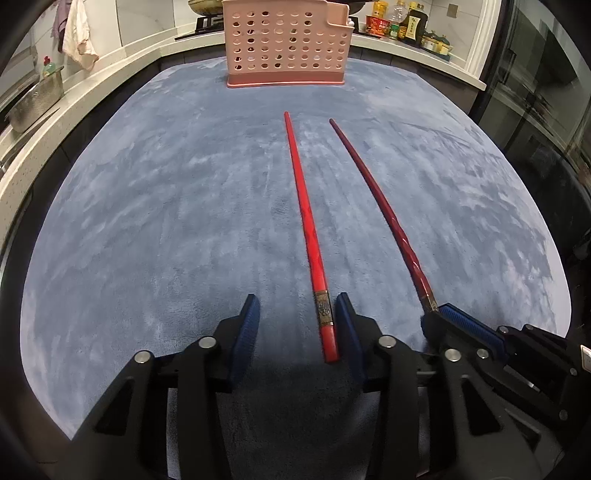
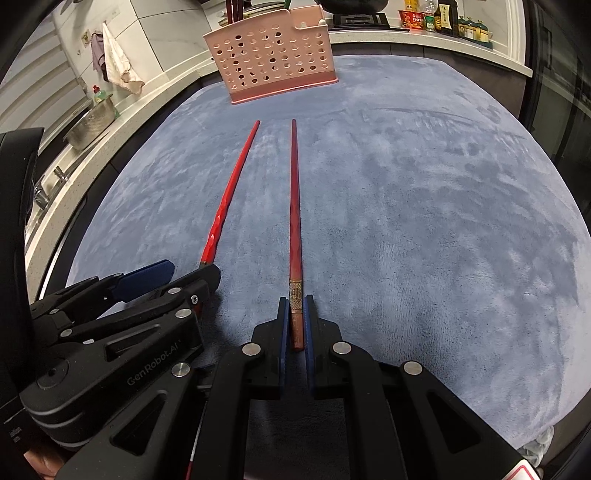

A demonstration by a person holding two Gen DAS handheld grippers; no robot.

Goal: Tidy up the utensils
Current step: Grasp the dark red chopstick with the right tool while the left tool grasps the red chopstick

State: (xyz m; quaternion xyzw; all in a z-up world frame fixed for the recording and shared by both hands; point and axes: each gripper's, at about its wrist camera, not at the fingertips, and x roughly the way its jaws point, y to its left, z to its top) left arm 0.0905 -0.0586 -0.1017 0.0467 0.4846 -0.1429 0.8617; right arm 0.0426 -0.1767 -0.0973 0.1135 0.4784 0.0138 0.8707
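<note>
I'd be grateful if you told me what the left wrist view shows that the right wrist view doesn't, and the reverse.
Only the left wrist view shows the left gripper open from behind, the bright red chopstick lying beside its right finger, ungrasped.

Only the right wrist view shows the right gripper shut on the dark red chopstick, and utensils standing in the pink basket.

Both show the two chopsticks pointing toward the basket on the blue mat, plus the counter bottles.

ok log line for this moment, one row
left gripper: open around bright red chopstick | right gripper: shut on dark red chopstick | both chopsticks on blue mat | pink basket: behind
</note>
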